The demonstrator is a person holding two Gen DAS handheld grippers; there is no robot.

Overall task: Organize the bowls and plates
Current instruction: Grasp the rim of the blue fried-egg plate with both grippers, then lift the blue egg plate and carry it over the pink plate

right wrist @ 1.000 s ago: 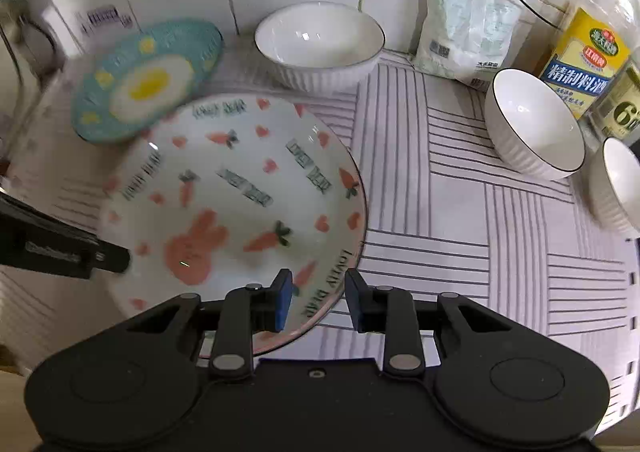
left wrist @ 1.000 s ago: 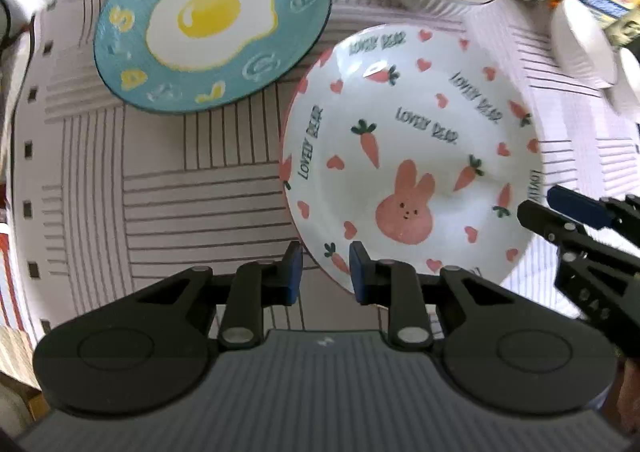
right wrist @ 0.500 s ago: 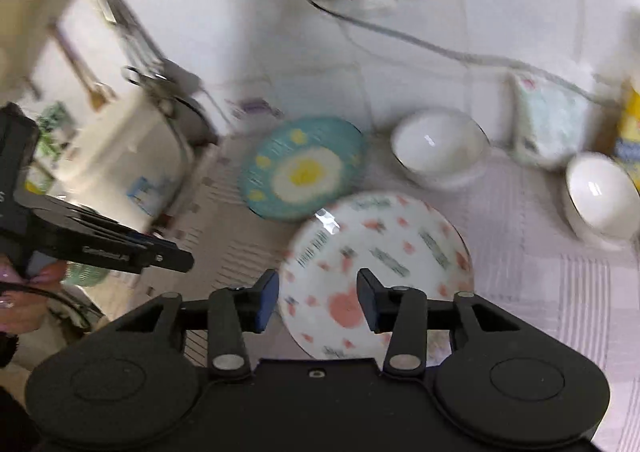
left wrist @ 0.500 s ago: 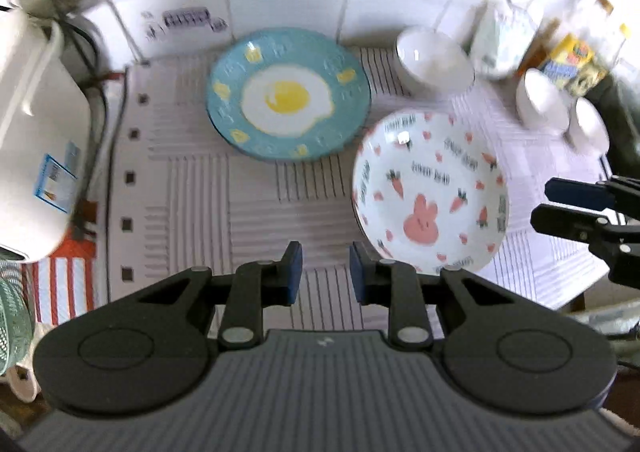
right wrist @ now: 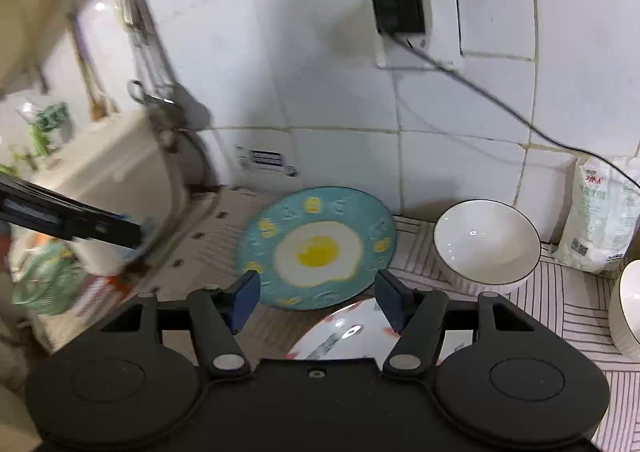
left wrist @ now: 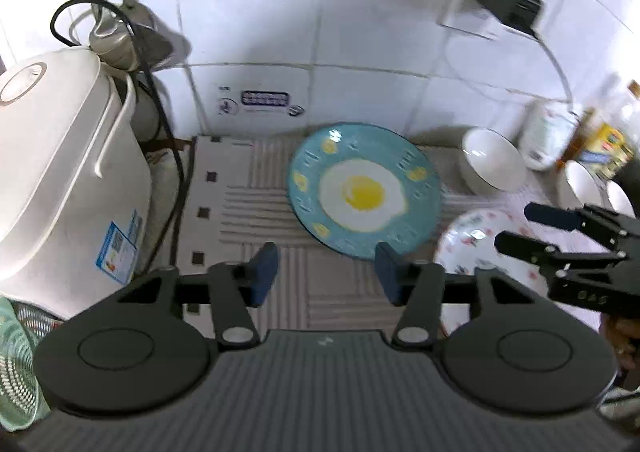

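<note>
No legible text on the wall sticker (left wrist: 264, 99) or white bag (right wrist: 600, 216).

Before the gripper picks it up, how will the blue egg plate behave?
The blue egg plate looks glazed and probably ceramic, so likely rigid, slippery and breakable. It lies flat and shallow on the striped mat, so its rim may be hard to catch.

Rabbit plate (right wrist: 340, 332) half hidden behind gripper body; bottle labels (left wrist: 608, 144) blurred.
</note>
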